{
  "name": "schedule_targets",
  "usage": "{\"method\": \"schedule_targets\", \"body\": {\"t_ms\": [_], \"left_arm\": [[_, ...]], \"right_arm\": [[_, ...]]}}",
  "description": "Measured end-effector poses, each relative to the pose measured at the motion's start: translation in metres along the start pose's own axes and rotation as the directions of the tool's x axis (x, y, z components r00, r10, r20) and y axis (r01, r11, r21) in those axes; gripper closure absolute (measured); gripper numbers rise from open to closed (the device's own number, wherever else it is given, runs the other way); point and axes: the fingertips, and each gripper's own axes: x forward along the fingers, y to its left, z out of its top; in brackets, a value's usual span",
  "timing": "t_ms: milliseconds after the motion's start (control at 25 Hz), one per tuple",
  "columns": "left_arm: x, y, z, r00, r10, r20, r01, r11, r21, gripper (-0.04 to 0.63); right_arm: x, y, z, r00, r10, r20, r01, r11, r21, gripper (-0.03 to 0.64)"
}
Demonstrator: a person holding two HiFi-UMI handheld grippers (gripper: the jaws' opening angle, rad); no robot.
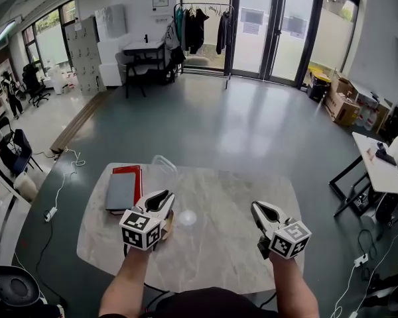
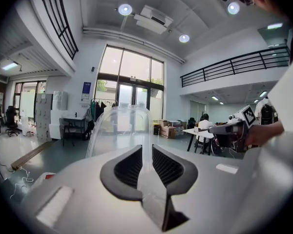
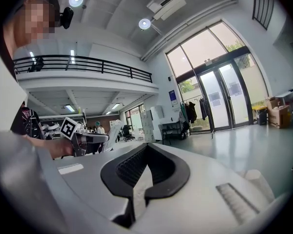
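Note:
My left gripper (image 1: 164, 198) hovers over the left part of a marble table (image 1: 219, 244). It is shut on a clear, curved plastic piece (image 1: 163, 163) that arches up and away from the jaws. In the left gripper view the clear plastic piece (image 2: 119, 130) rises like a dome beyond the shut left gripper (image 2: 146, 152), a strip of it pinched between the pads. My right gripper (image 1: 260, 208) is over the table's right part, shut with nothing in it; the right gripper view shows the right gripper (image 3: 146, 148) with its pads meeting at the tips.
A grey folder on a red one (image 1: 123, 188) lies at the table's left edge beside my left gripper. A white desk (image 1: 378, 167) stands to the right. Cardboard boxes (image 1: 341, 105), a clothes rack (image 1: 202, 28) and glass doors (image 1: 268, 25) line the far side.

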Motion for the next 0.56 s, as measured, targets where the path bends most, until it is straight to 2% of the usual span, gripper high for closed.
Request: {"method": "schedule_targets", "body": {"t_ms": [120,560], "left_arm": [[-0.0011,0.0011,0.0009,1.000,-0.002,0.005,0.002,1.000,-0.020,0.531],[0.0046,0.0067,0.0064,1.000,-0.005,0.006,0.005,1.000,-0.013,0.531]], "right_arm": [[0.0026,0.0011,-0.0025,1.000,0.003,-0.008,-0.003,1.000,0.005,0.604],[0.0101,-0.0041,-0.0079,1.000,-0.002,-0.019,0.002,1.000,0.026,0.604]]}}
